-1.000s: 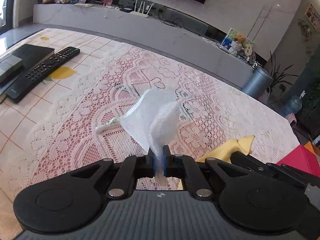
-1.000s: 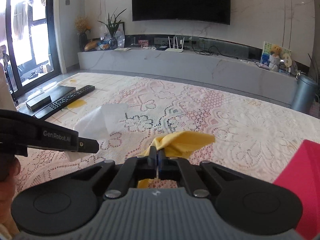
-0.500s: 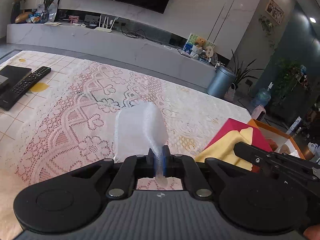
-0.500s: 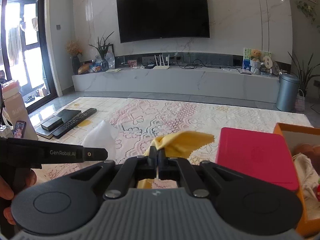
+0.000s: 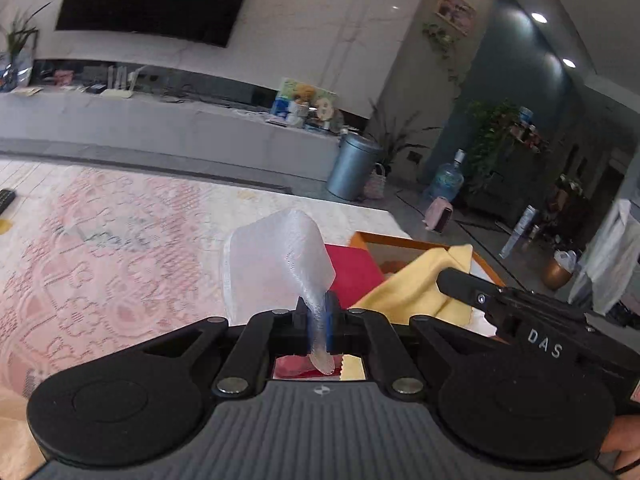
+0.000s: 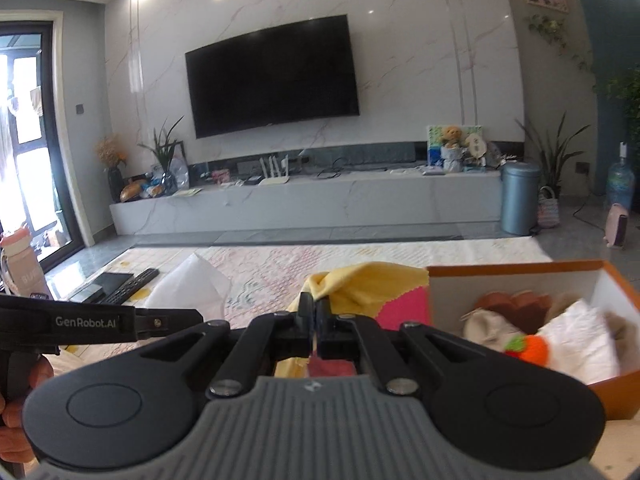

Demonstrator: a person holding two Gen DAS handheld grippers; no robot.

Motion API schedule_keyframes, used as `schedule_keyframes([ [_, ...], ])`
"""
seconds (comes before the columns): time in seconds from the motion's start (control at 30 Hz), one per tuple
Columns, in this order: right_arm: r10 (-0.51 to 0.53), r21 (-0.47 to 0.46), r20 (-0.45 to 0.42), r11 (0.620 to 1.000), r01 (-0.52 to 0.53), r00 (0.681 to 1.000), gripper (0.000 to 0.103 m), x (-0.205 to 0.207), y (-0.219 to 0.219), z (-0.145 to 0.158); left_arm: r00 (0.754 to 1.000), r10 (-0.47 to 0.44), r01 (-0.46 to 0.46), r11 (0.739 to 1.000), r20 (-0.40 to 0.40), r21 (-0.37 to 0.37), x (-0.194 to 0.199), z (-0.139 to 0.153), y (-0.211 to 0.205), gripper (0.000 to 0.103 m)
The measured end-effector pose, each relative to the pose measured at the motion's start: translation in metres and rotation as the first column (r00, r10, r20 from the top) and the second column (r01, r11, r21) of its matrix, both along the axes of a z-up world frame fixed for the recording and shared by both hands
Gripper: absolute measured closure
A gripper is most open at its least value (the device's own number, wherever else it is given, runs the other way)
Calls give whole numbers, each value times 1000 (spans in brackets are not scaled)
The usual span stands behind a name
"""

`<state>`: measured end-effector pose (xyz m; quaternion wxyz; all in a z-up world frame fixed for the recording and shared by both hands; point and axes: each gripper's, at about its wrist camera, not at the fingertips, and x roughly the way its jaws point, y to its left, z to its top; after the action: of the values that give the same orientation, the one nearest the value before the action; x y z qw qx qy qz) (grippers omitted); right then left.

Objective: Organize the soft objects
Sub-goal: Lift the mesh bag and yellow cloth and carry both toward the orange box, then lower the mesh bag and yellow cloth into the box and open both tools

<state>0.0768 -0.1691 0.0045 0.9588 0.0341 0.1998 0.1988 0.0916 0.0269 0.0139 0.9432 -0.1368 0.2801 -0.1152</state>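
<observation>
Sheer white mesh cloth (image 5: 276, 256); matt yellow cloth (image 6: 372, 284); lace tablecloth (image 5: 100, 248).

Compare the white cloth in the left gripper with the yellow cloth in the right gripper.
The white cloth is thin, sheer and faintly textured; the yellow cloth is opaque. The white cloth stands up above its fingers and curls over at the top; the yellow cloth droops forward from its fingers toward the orange box. Both are soft, pinched at one edge by a shut gripper, left and right, and held clear of the table.

Both grippers have lifted and swung right: the sheer white mesh cloth (image 5: 276, 264) and yellow cloth (image 6: 372, 286) now hang beside the orange-rimmed cardboard box (image 6: 516, 270), newly in view.
</observation>
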Motion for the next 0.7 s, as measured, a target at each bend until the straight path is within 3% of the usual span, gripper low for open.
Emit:
schedule_keyframes([
  [0.37, -123, -1, 109, 992, 123, 986, 103, -10, -86, 37, 986, -155, 149, 986, 68, 79, 28, 22, -73, 97],
  [0.57, -201, -7, 122, 979, 203, 972, 103, 5, -142, 48, 979, -199, 193, 976, 54, 102, 61, 24, -102, 97],
  [0.7, -236, -44, 122, 969, 243, 964, 103, 23, -168, 47, 965, -260, 253, 955, 29, 152, 86, 19, -126, 97],
])
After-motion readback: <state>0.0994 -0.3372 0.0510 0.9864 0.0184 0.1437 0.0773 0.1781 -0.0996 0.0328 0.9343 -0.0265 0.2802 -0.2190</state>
